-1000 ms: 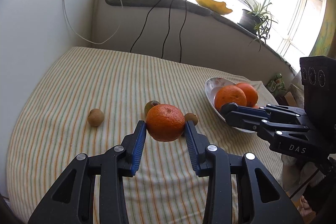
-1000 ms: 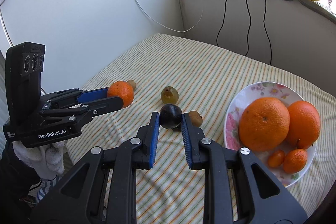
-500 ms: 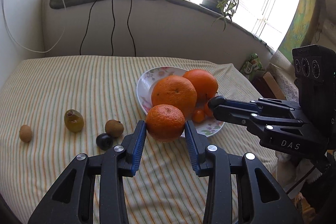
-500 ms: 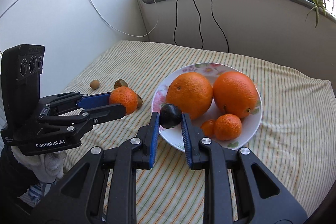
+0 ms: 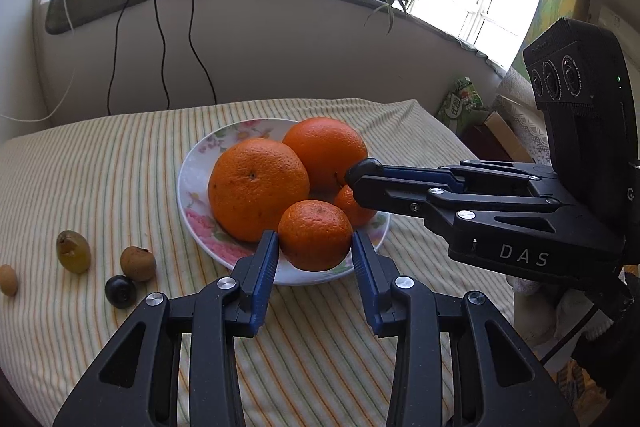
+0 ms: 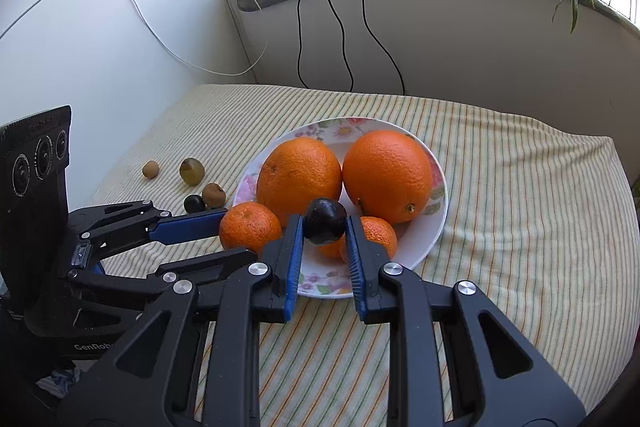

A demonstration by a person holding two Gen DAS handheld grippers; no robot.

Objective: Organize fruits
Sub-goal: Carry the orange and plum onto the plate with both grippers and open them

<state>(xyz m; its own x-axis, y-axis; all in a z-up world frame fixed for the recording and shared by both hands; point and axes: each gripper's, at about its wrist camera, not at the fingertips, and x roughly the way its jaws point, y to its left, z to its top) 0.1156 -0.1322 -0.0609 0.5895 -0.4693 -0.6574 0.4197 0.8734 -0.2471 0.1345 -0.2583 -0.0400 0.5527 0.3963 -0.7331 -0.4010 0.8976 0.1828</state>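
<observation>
Fruits are being gathered onto the floral white plate [image 5: 192, 183]; the placing step is judged to be in hand. A small orange mandarin [image 5: 315, 235] is clamped in the left claw [image 5: 315, 253] over the plate's near rim, and a dark round plum [image 6: 325, 221] is clamped in the right claw [image 6: 322, 247] above two small mandarins [image 6: 376, 233] on the plate. Lowering into free gaps and opening is called for next. Farther off, two large oranges [image 6: 386, 175] fill the plate. Small brown, green and dark fruits [image 5: 138, 263] lie on the striped cloth surface [image 5: 100, 167] beside it.
</observation>
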